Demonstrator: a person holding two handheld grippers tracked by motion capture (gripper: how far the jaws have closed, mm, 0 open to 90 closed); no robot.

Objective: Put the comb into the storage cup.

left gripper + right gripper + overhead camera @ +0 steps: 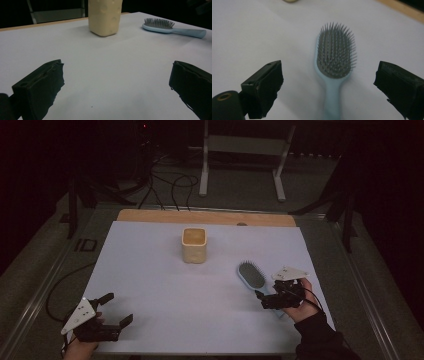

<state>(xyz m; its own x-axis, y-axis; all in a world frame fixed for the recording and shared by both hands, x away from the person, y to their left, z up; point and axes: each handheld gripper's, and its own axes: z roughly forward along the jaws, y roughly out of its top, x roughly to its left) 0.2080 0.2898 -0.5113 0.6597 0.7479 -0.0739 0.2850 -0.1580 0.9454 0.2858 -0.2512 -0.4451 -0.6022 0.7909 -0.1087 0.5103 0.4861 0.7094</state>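
A light blue hairbrush (251, 275) with grey bristles lies bristles up on the white sheet, right of centre. My right gripper (262, 300) is open over its handle end. In the right gripper view the brush (335, 52) runs up the middle, and the right gripper (329, 72) has one jaw on each side of the handle without touching it. A cream square cup (194, 245) stands upright near the table's middle. My left gripper (117, 308) is open at the front left corner, holding nothing. From the left gripper (117, 75) the cup (105, 16) and brush (160, 25) sit far ahead.
A white sheet (150, 280) covers the table, with a wooden strip (205, 216) along the far edge. Beyond it a metal stand (240, 150) and cables (170, 185) are on the floor. A cable (60, 285) trails off the table's left side.
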